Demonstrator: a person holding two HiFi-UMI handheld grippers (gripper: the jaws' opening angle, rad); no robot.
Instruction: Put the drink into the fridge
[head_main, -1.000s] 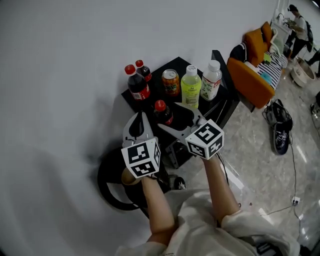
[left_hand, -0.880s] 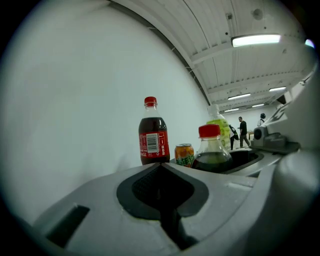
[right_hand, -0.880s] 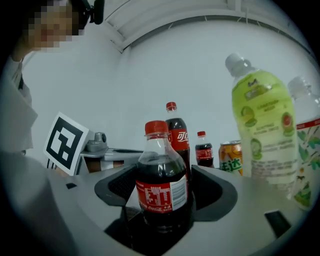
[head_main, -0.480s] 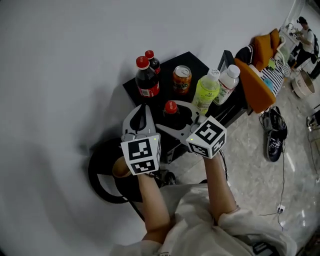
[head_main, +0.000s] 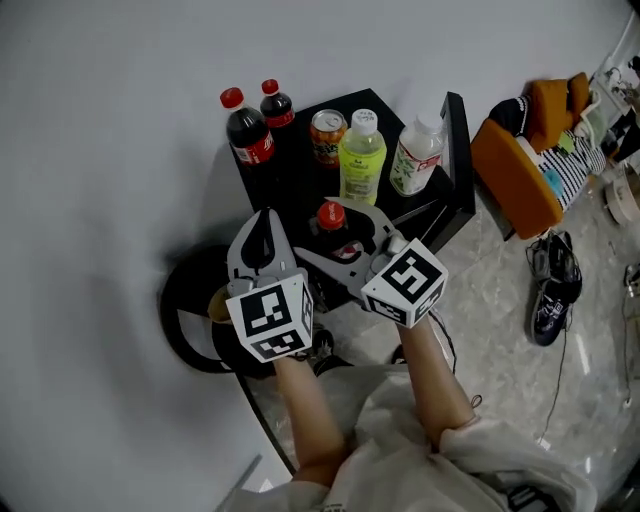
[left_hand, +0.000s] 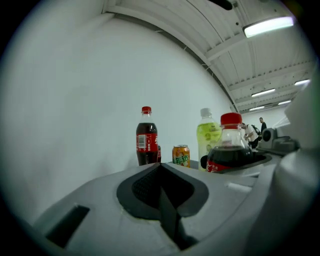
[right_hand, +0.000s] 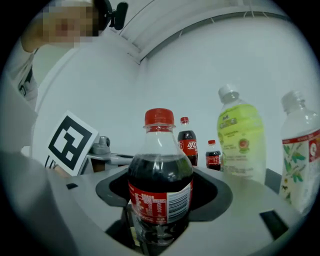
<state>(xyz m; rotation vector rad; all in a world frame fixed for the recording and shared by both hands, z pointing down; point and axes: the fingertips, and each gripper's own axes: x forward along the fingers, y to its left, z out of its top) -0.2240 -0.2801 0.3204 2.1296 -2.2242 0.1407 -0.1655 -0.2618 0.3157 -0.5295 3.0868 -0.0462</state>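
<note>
Held cola bottle — lower body hidden inside right claw in head view. Right of it, right gripper view: white-label bottle cut off by pic edge. Behind it, small cola btl — label too small to read.

the cola bottle label bears a barcode; its print is unreadable.

The right tongs clasp a red-capped cola at the near edge of the black desk. The left tongs, tips together, are just beside it. Behind stand a tall cola, a second cola, a can, a green bottle and a white bottle.
</note>
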